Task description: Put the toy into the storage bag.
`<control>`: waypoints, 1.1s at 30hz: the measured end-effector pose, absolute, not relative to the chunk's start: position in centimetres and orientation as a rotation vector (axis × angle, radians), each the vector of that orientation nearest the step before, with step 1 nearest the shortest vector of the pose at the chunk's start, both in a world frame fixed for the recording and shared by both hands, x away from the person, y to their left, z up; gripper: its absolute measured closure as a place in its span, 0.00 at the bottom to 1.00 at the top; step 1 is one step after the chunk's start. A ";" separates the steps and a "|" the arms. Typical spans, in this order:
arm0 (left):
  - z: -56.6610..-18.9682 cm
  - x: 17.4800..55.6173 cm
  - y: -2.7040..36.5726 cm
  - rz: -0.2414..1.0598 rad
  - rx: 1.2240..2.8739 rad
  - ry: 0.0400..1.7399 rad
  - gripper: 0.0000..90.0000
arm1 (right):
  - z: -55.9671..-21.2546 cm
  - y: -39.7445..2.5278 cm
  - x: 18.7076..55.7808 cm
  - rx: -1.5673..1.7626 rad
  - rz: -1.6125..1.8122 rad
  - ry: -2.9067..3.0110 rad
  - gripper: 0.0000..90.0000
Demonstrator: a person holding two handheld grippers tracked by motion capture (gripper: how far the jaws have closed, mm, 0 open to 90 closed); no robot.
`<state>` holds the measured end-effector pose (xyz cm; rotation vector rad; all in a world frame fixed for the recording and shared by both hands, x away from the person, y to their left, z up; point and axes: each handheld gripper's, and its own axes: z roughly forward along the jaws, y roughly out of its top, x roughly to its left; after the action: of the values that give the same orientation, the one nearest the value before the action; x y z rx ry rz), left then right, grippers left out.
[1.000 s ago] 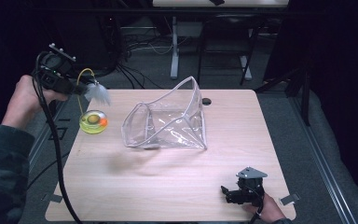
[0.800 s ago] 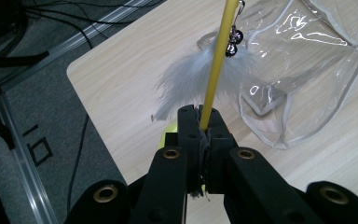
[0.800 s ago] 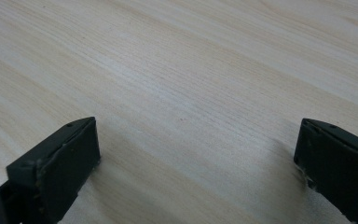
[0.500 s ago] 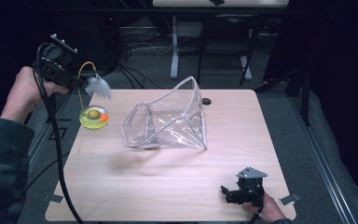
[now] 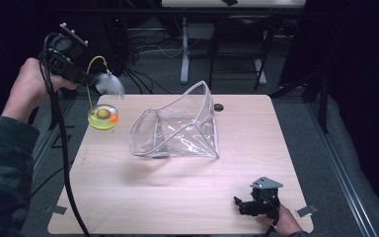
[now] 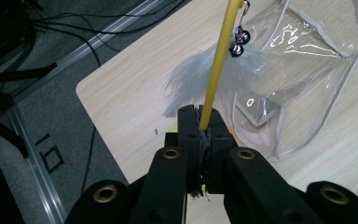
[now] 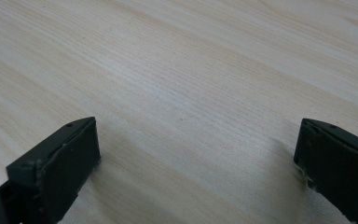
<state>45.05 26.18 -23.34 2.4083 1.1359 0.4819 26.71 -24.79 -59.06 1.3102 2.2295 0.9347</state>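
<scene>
My left gripper (image 5: 86,77) is held up over the table's far left corner, shut on the thin yellow wand (image 6: 216,65) of a cat toy. A grey-white feather (image 5: 109,85) with small bells (image 6: 238,41) hangs from the wand's tip. The toy's round yellow-green base (image 5: 103,116), with an orange ball in it, sits below the gripper at the table's left edge; I cannot tell whether it touches the wood. A clear plastic pouch (image 5: 177,126) stands open mid-table. My right gripper (image 5: 242,206) rests open at the front right, with bare wood between its jaws (image 7: 196,149).
The wooden table (image 5: 177,197) has bare room in front of the pouch. A small dark hole (image 5: 219,106) lies at its far edge. Cables and table legs (image 5: 184,49) crowd the floor behind. A black cable (image 5: 64,158) trails from my left gripper.
My left gripper has risen and drawn back toward the far left with the toy, and the yellow-green base has moved up and away with it. The right gripper has stayed still.
</scene>
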 end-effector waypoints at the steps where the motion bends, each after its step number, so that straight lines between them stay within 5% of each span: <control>1: -23.3 45.1 26.2 0.482 2.408 1.136 0.98 | -59.1 -24.8 26.7 1.310 0.935 2.230 0.00; 33: -19.3 45.5 21.0 0.525 2.442 1.008 0.98 | -59.1 -24.8 26.7 1.310 0.935 2.229 0.00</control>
<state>45.48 20.99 -19.25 2.4423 1.0083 0.5246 26.71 -24.79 -59.06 1.3097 2.2293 0.9347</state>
